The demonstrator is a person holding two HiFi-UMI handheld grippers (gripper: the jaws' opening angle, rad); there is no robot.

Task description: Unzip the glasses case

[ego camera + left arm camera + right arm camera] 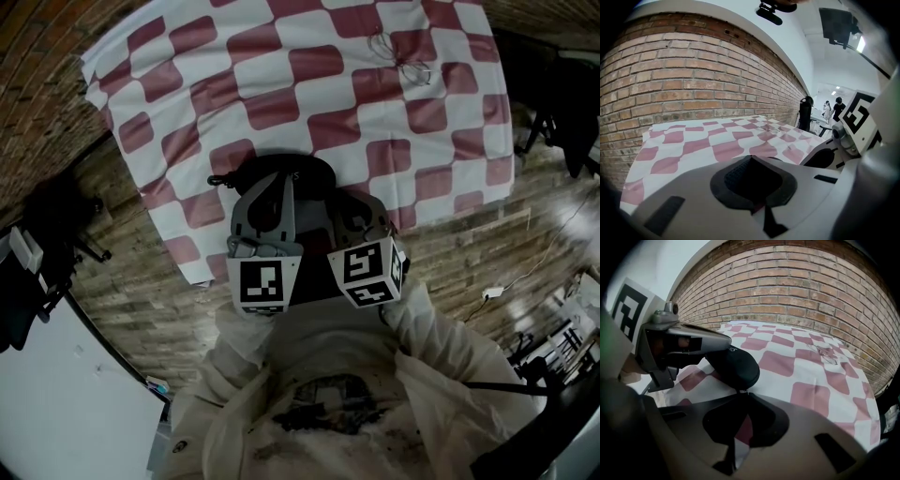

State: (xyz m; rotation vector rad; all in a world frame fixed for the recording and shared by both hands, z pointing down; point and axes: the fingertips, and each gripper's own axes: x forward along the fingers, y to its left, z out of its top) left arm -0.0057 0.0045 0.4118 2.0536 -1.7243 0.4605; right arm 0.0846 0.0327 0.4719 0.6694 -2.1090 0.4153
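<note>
**Both grippers closed at the near end of the glasses case**

The black oval zip-up glasses case lies near the front edge of a red-and-white checked tablecloth. It sits directly ahead of both grippers.

The right gripper has its jaws drawn together. Their tips meet the case's near rim, where a small pale glint shows against the black. Whether that bit is pinched between the pads cannot be made out.

The left gripper also has its jaws together. In its own view the case is hidden beneath them, and only the cloth and a red brick wall show beyond. Seen from the right gripper, the left gripper's grey jaws lie over the top of the case at its left end, touching or almost touching it. What they may hold, if anything, is not visible.

A pair of thin wire-framed glasses rests on the cloth well beyond both grippers, out past the case and toward the right gripper's side. The two marker cubes stand side by side, close to the person's pale sleeves.
</note>
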